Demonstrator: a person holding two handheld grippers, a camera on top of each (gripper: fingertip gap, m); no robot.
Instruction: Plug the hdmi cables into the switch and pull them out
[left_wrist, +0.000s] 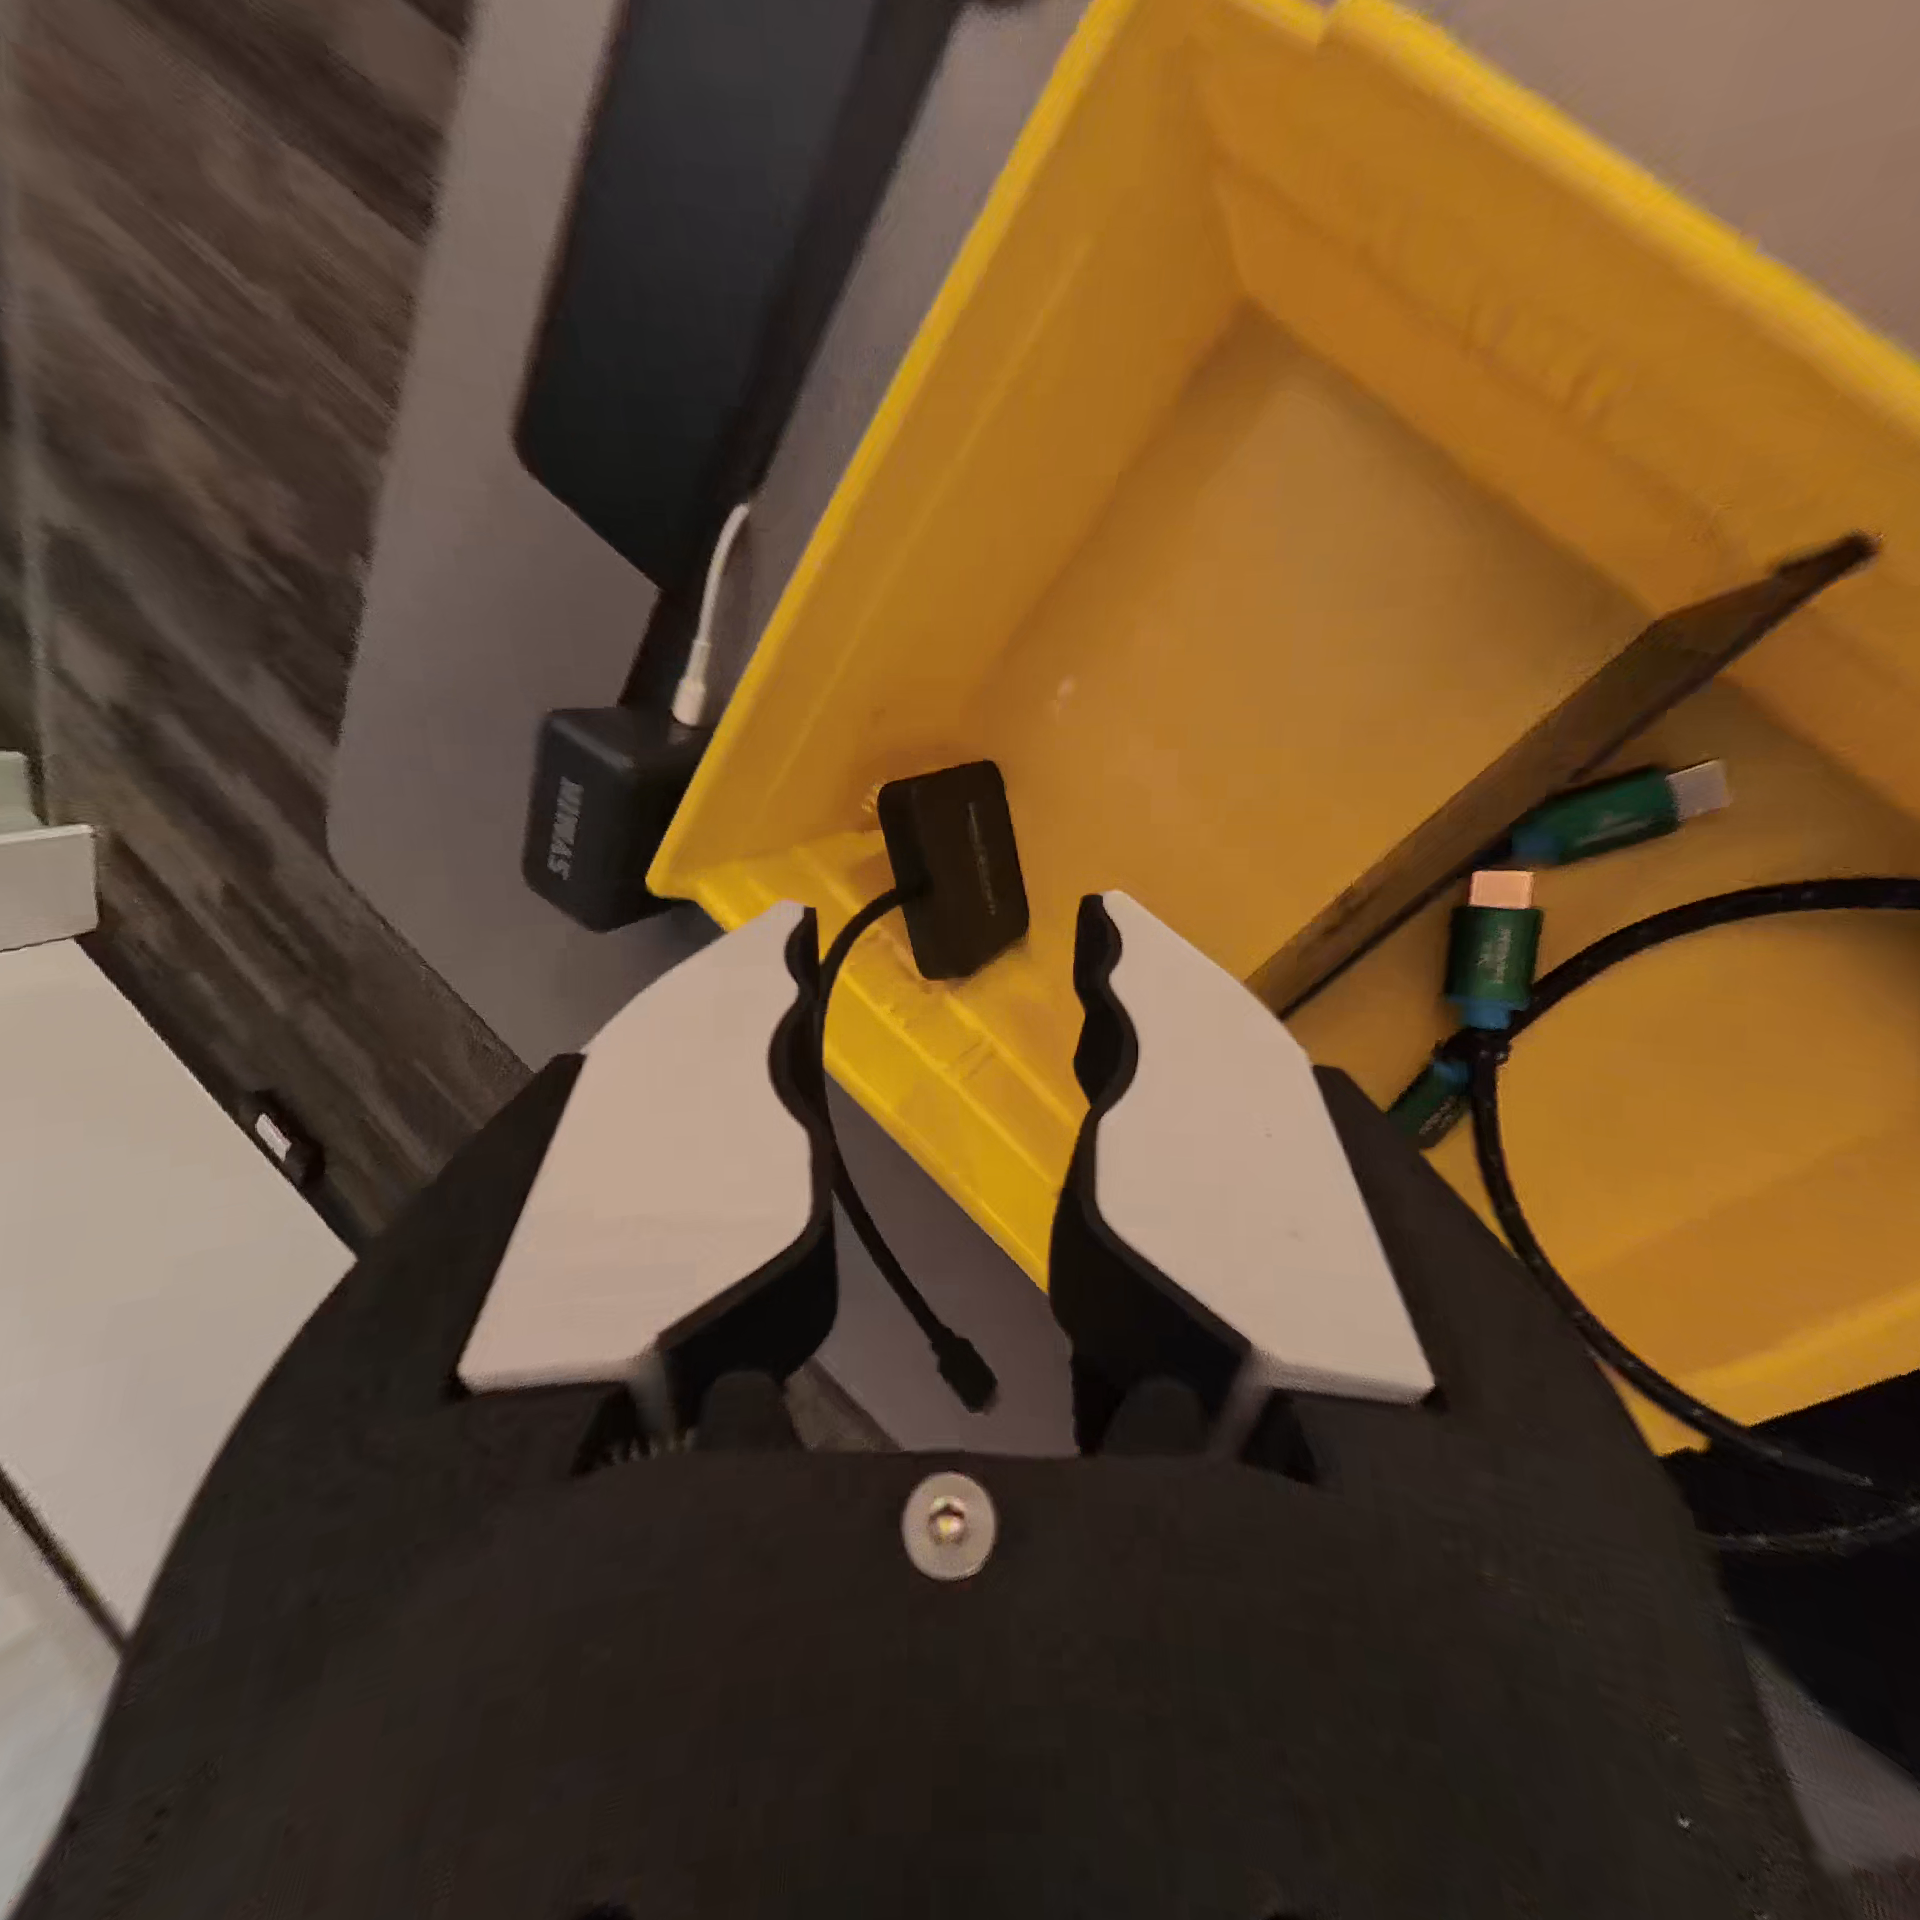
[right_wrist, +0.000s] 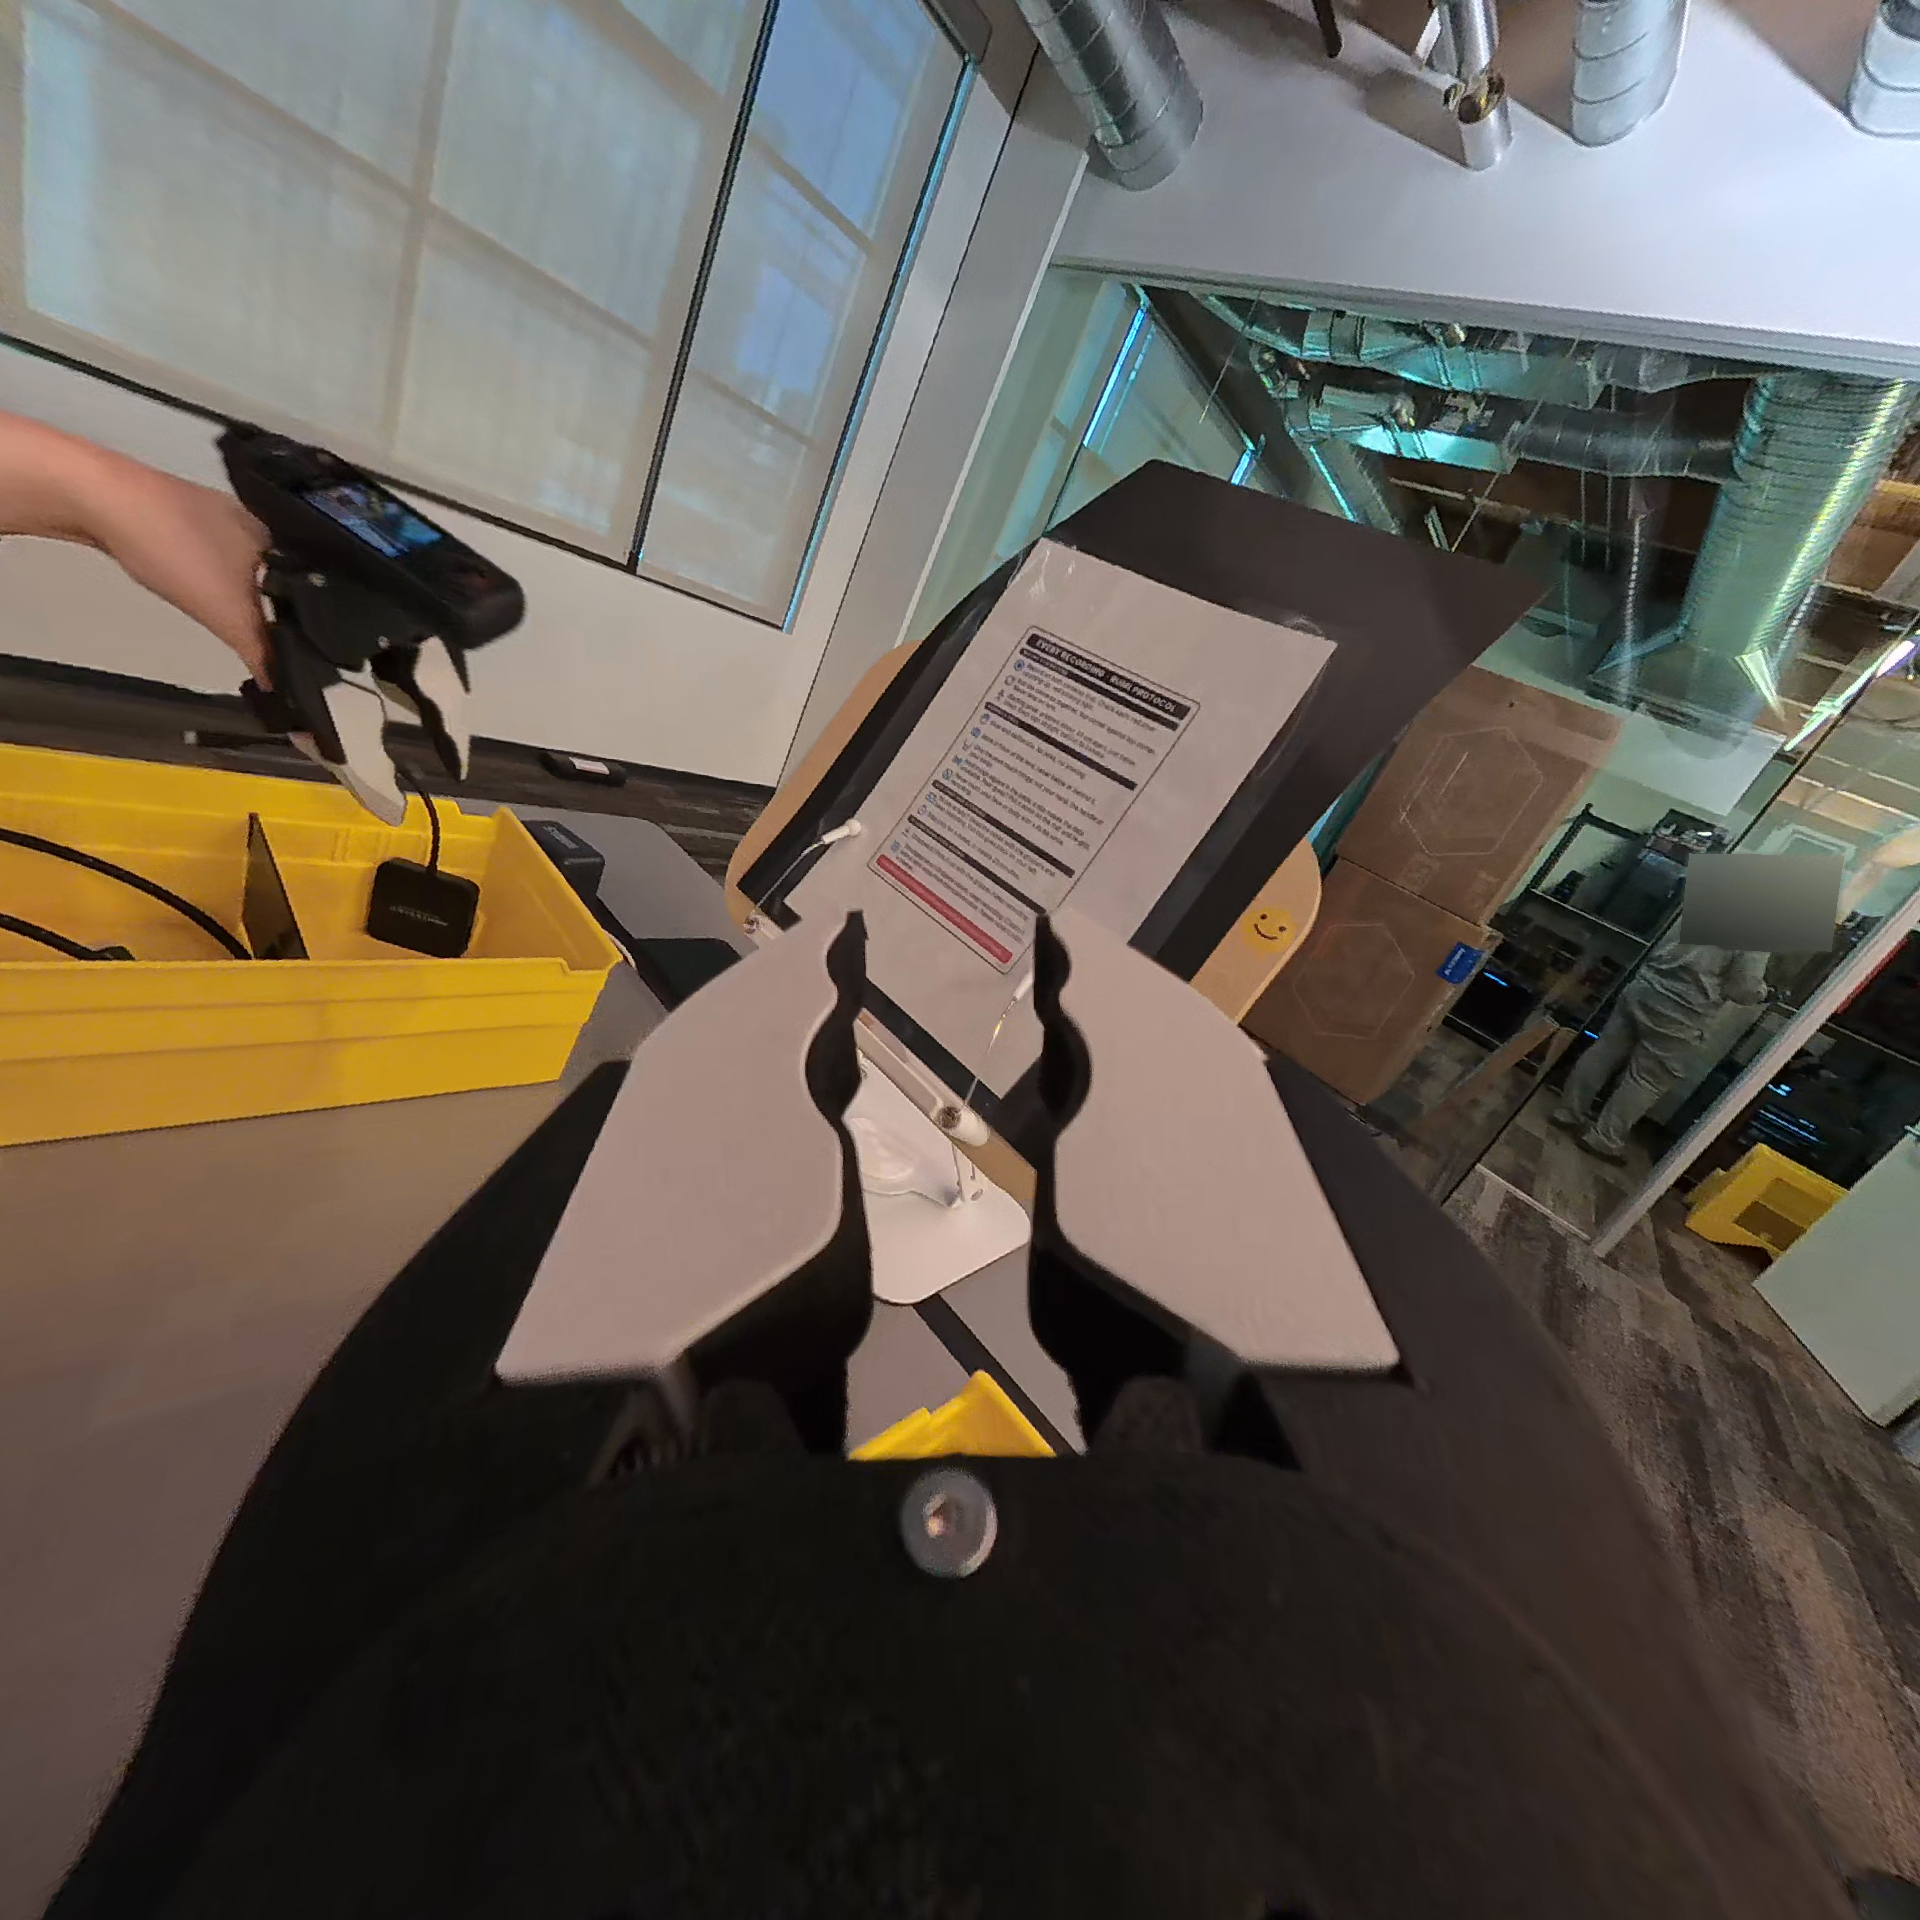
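A small black switch (left_wrist: 951, 868) with a thin black cord (left_wrist: 831, 1091) hangs over the near corner of the yellow bin (left_wrist: 1195, 416). My left gripper (left_wrist: 945, 909) is open; the cord runs between its fingers, against the left finger. In the right wrist view the switch (right_wrist: 421, 920) dangles by its cord below the left gripper (right_wrist: 421, 790), inside the bin (right_wrist: 312, 1018). HDMI cables with green plugs (left_wrist: 1496, 951) lie in the bin beyond a black divider (left_wrist: 1558, 779). My right gripper (right_wrist: 945, 940) is open and empty above the grey table (right_wrist: 208, 1299).
A black power adapter (left_wrist: 592, 821) with a white cable sits beside the bin. A black stand with a printed sheet (right_wrist: 1049, 769) stands on a white base (right_wrist: 935, 1236) ahead of the right gripper. A person stands behind glass at far right. My right fingertips sit around 45 cm from my left ones. My left gripper's tips are some 20 cm from the black power adapter (left_wrist: 592, 821).
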